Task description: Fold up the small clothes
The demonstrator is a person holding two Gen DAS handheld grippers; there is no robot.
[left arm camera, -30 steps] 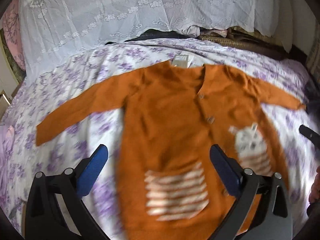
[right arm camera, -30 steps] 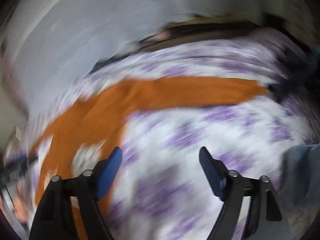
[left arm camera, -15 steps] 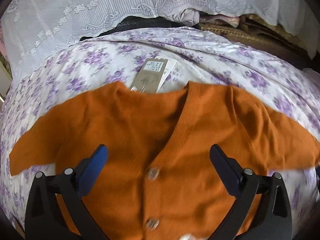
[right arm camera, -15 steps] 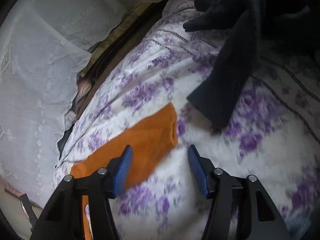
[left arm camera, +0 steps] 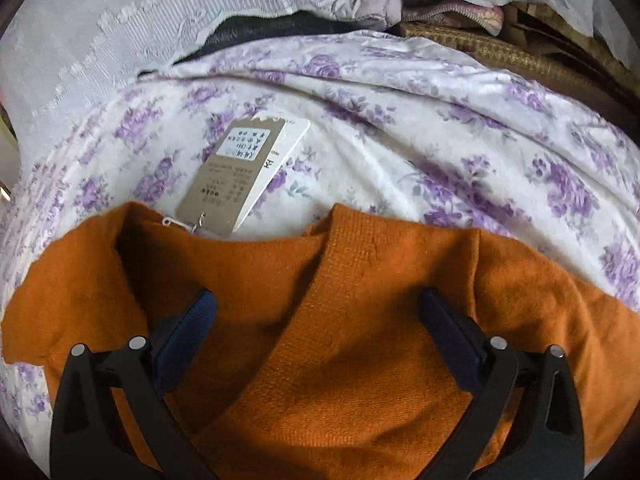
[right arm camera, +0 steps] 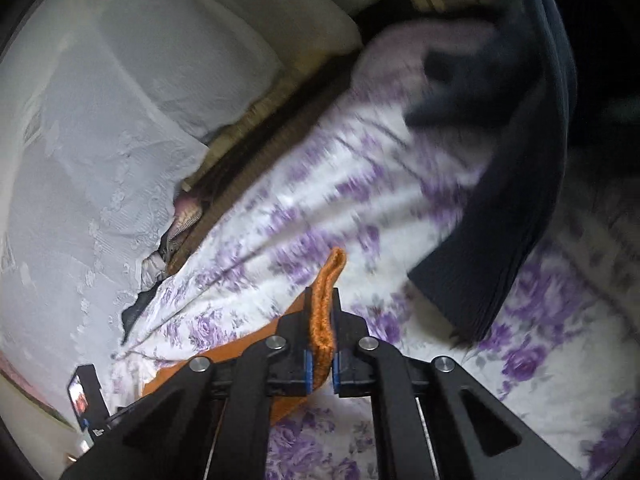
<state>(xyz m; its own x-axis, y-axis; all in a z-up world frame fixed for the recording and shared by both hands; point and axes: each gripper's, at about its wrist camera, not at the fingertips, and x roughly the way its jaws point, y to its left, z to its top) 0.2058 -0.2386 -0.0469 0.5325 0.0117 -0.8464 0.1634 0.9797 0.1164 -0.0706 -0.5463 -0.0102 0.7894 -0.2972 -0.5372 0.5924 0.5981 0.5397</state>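
An orange knit cardigan (left arm camera: 360, 340) lies flat on a bedsheet (left arm camera: 440, 152) printed with purple flowers, filling the lower half of the left wrist view. Its V-neck opening sits at centre frame, and a paper hang tag (left arm camera: 240, 176) fastened at the collar rests on the sheet just above it, left of centre. The left gripper (left arm camera: 318, 316) hangs over the chest of the cardigan with its blue-padded fingers (left arm camera: 188, 332) spread wide apart, one at lower left and one at lower right, gripping nothing. Whether the tips touch the knit cannot be told. White lace fabric (left arm camera: 140, 32) drapes across the top of that frame, with a woven wicker edge (left arm camera: 500, 52) at upper right.

In the right wrist view, the right gripper (right arm camera: 320, 360) is clamped on the cuff end of the cardigan's sleeve (right arm camera: 326, 304); the orange cuff stands up between the closed fingers at lower centre and pokes out above them. The rest of the sleeve trails down toward the lower left over the flowered sheet. A dark garment (right arm camera: 500, 220) lies on the sheet at the right of the frame, apart from the cuff, and is motion-blurred toward its upper end. Lace fabric fills the left side.
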